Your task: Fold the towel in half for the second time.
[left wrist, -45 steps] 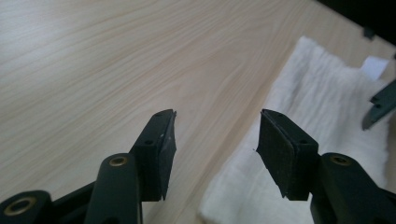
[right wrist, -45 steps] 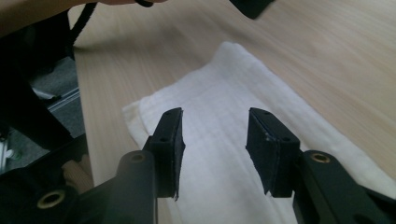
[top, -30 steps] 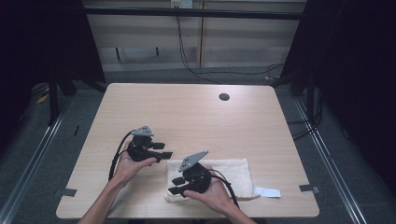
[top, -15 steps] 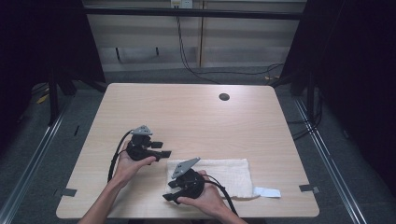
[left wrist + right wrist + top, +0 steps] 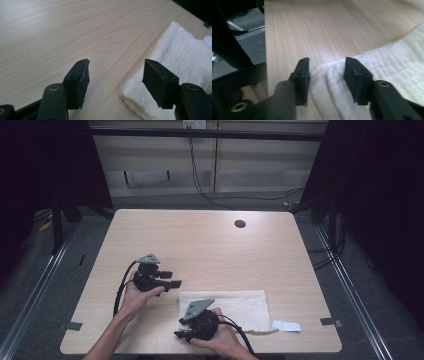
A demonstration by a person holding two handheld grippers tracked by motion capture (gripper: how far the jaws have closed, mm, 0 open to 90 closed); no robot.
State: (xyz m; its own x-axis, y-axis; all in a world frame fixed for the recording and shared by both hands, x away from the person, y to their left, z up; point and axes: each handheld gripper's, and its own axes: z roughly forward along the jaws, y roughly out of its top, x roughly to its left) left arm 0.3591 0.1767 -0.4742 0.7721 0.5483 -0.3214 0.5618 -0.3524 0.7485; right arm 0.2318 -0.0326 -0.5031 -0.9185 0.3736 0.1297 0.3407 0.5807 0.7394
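The white towel (image 5: 227,309) lies folded flat on the near right part of the desk (image 5: 210,245), its long side along the front edge, and a small white tag (image 5: 286,325) sticks out from its right end onto the wood. My right gripper (image 5: 182,332) is low at the towel's near left corner, and in the right gripper view (image 5: 327,77) I see that corner bunched up between the jaws — the left pad sits right against the fold, the right pad rests over the cloth, with a gap left in between, so they straddle the corner rather than pinch it. Those jaws have just been closing a little with the cloth between them. My left gripper (image 5: 170,280) is held just off the towel's far left corner, pointing toward the right over bare wood. In the left gripper view (image 5: 115,82) its jaws are spread wide with nothing but desk between them — the towel's corner lies just under and beside the right-hand pad, and I cannot tell whether the two touch. These jaws have just been opening to their widest. Farther off, a small dark round hole (image 5: 240,224) marks the far right part of the desk, well apart from the towel and both hands.
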